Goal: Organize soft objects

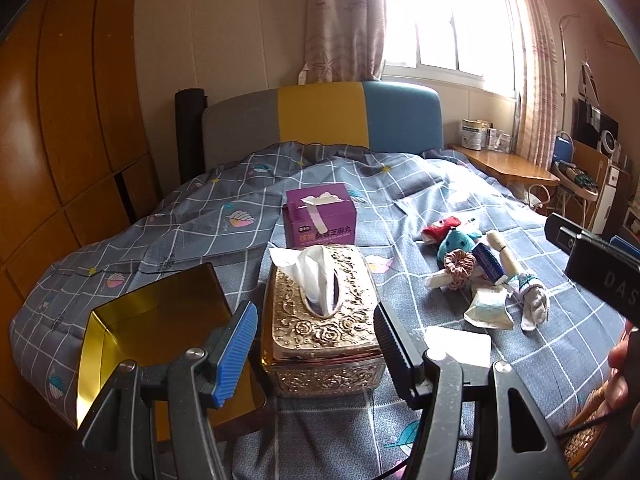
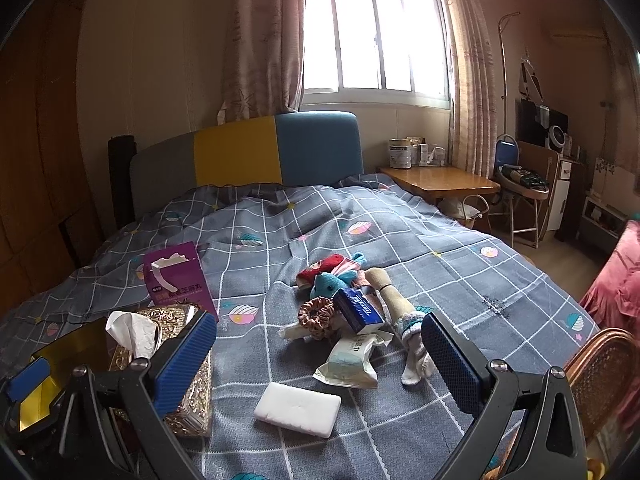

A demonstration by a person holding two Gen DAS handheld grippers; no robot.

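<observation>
A heap of soft things lies on the bed: a teal plush toy (image 2: 326, 285), a brown scrunchie (image 2: 316, 312), a blue tissue pack (image 2: 358, 310), a wet-wipe pack (image 2: 352, 360), a white sock (image 2: 416, 356) and a white sponge block (image 2: 298, 404). The heap also shows in the left wrist view (image 1: 476, 268). My right gripper (image 2: 320, 364) is open and empty, above the near edge of the heap. My left gripper (image 1: 316, 348) is open and empty, its fingers on either side of the gold tissue box (image 1: 320, 320). An open gold-lined box (image 1: 148, 320) stands left of it.
A purple carton (image 1: 320, 216) stands behind the tissue box on the grey checked bedspread (image 2: 460, 280). A wooden side table (image 2: 436, 182) with tins is beside the headboard. A wicker chair (image 2: 600, 372) is at the right near the bed's edge. A wardrobe (image 1: 60, 140) lines the left.
</observation>
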